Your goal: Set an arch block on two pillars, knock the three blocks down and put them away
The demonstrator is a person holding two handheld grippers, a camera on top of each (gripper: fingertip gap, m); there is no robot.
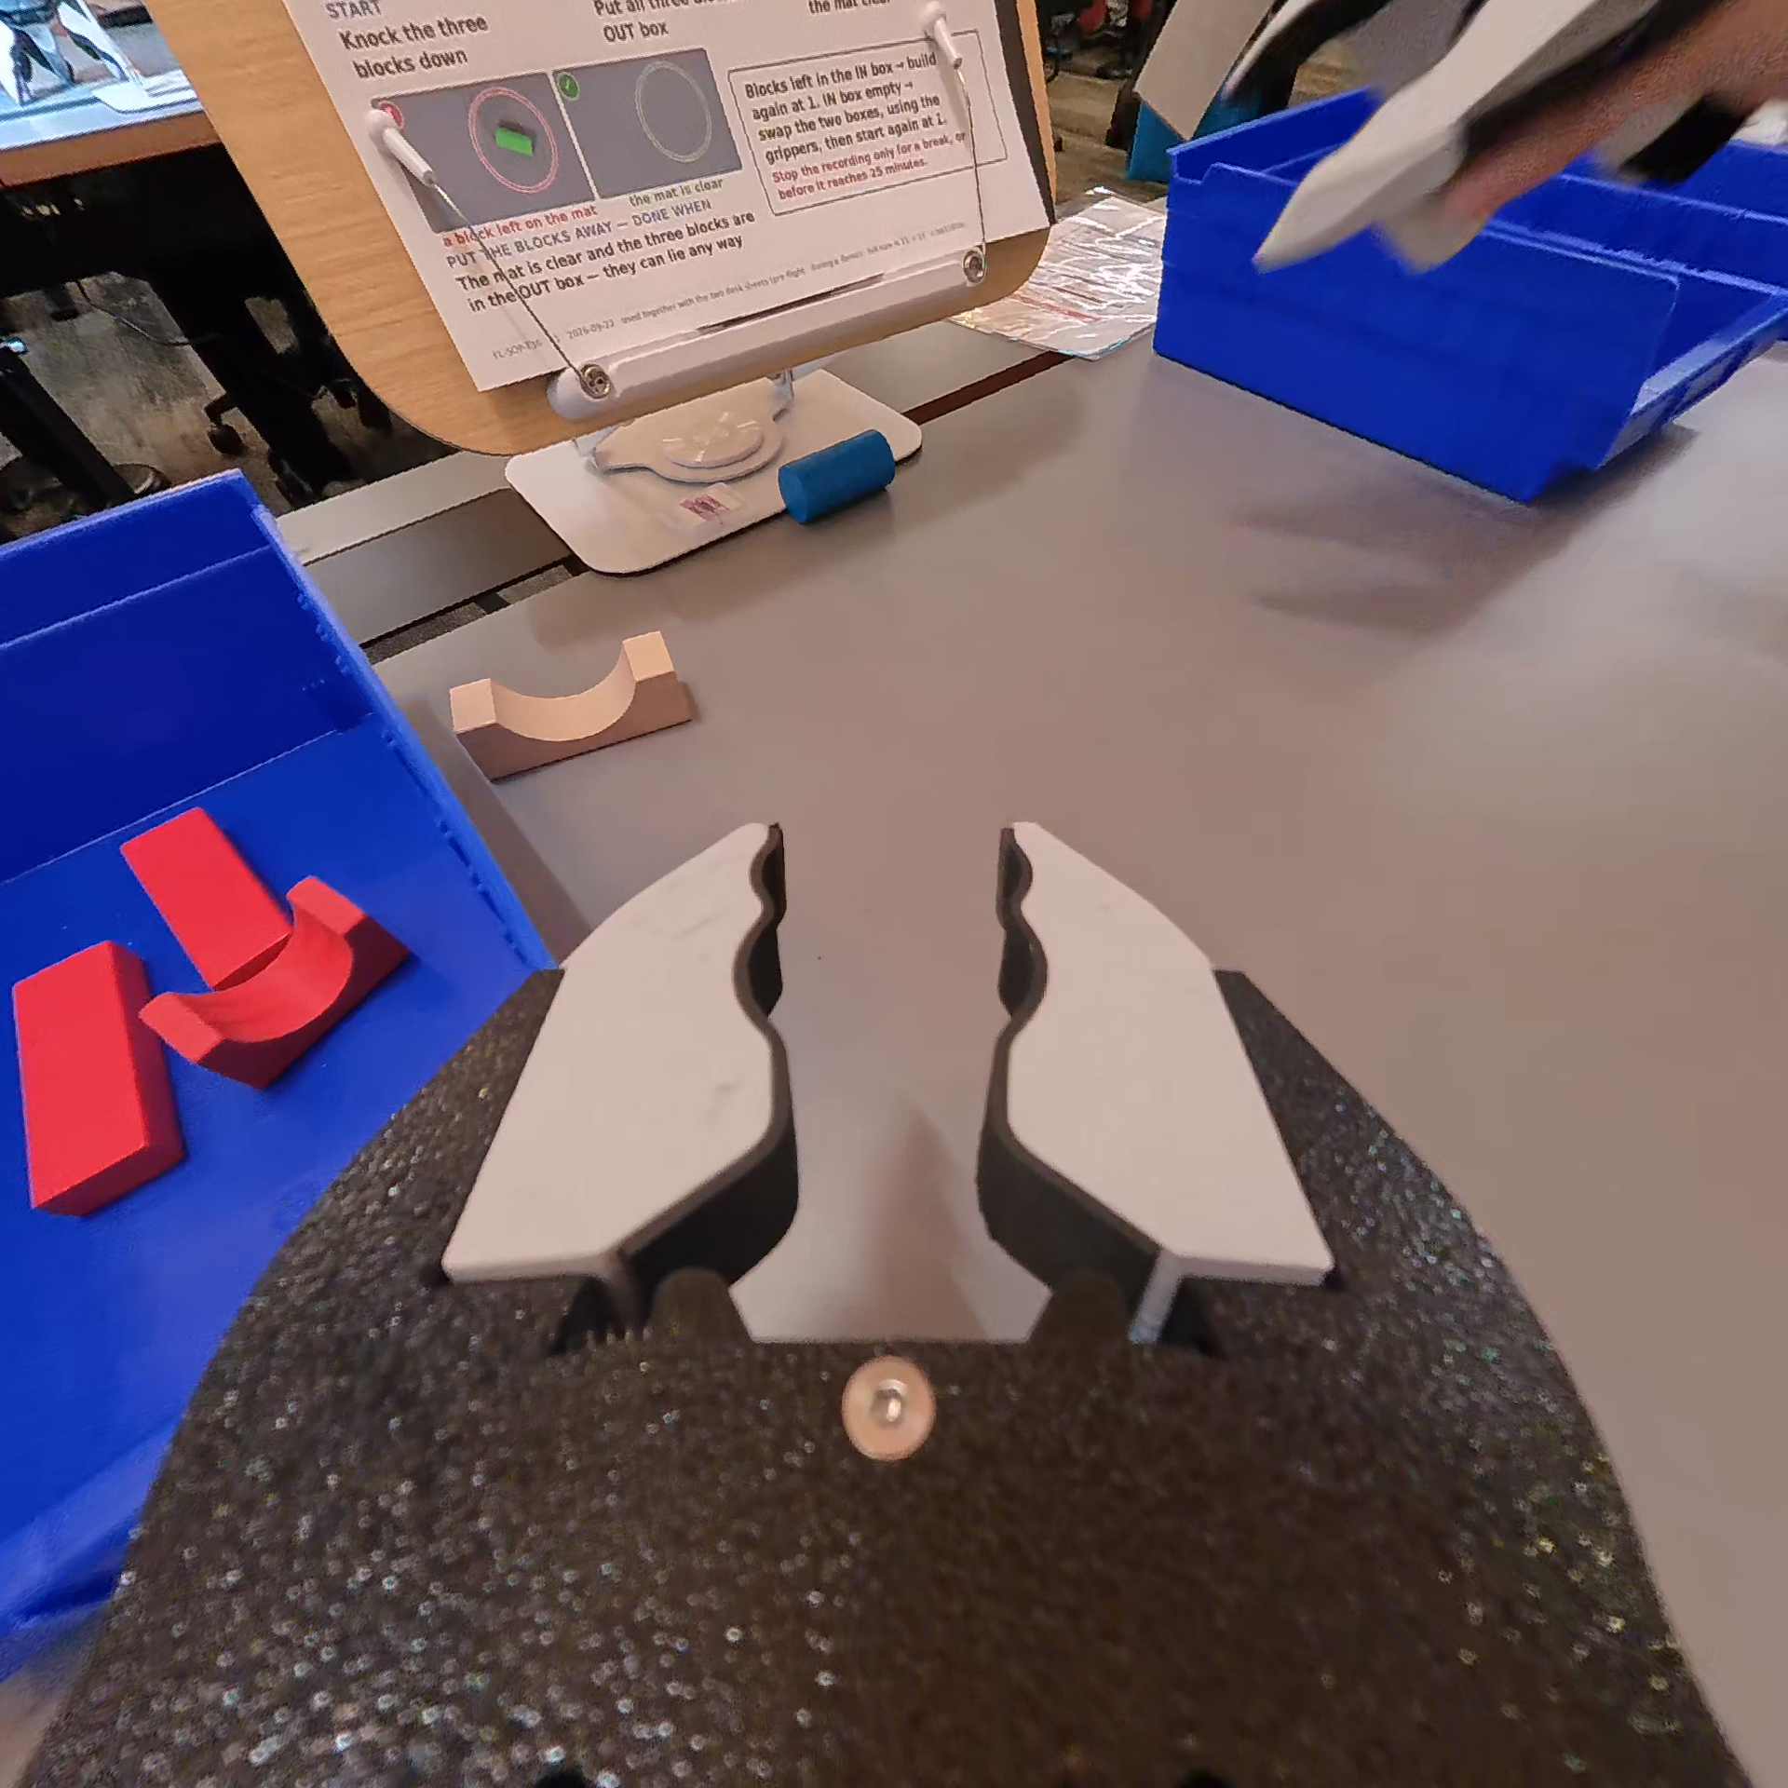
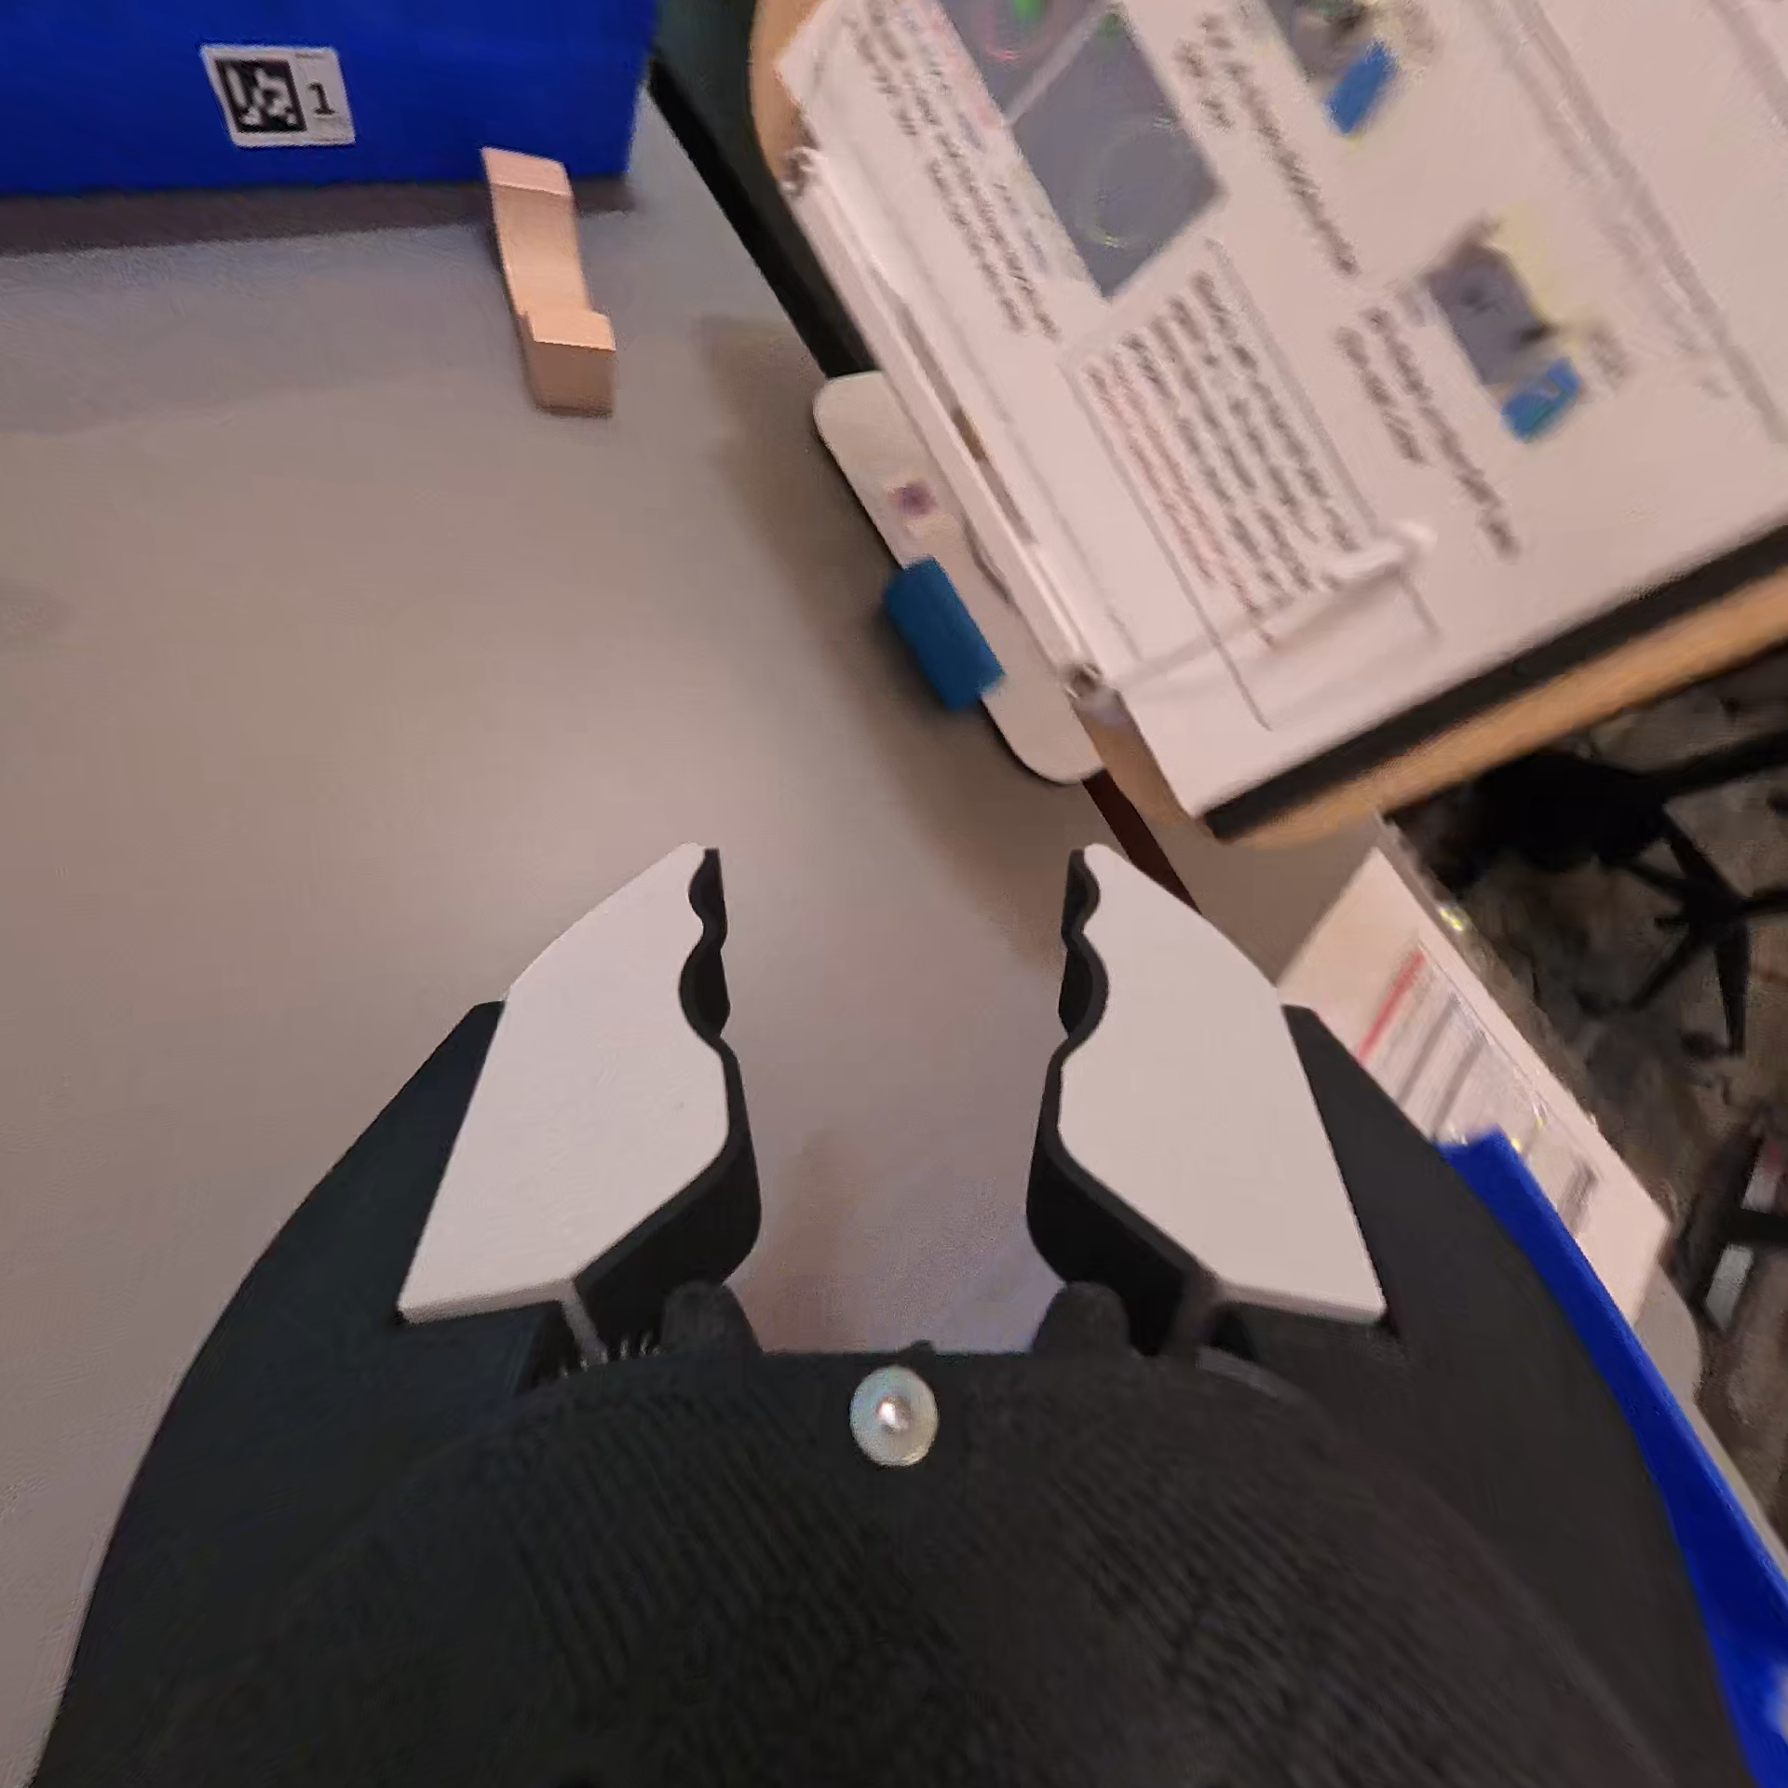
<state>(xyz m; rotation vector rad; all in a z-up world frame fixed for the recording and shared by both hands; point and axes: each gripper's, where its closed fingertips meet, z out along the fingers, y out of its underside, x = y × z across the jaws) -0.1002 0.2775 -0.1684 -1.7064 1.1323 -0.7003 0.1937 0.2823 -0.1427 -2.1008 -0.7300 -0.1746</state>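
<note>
My left gripper [image 1: 890, 842] is open and empty above the grey mat [image 1: 1161, 871]. A pale wooden arch block [image 1: 571, 704] lies ahead of it to the left, near a blue bin [image 1: 406, 774] that holds two red planks [image 1: 203, 895] and a red arch block [image 1: 281, 982]. A blue cylinder [image 1: 835, 476] lies against the base of a stand. My right gripper [image 2: 892, 856] is open and empty above the mat [image 2: 290, 677]. The blue cylinder [image 2: 940, 639] is ahead to its right, the pale arch block [image 2: 551, 281] ahead to its left. The right gripper [image 1: 1451, 145] shows blurred at the top right of the left wrist view.
A wooden stand with a printed sheet [image 1: 677, 174] rises at the mat's far edge, on a white base [image 1: 697, 484]; it also shows in the right wrist view [image 2: 1258, 339]. A second blue bin [image 1: 1451, 329] stands at the far right. A tagged blue bin [image 2: 319, 87] is far left. The tips of one gripper are about 30 cm away from the tips of the other. The blue cylinder [image 2: 940, 639] is closer to my right gripper, around 20 cm from its tips; the left tips are 35 cm off. My left wrist view [image 1: 847, 463] looks at it from another angle.
</note>
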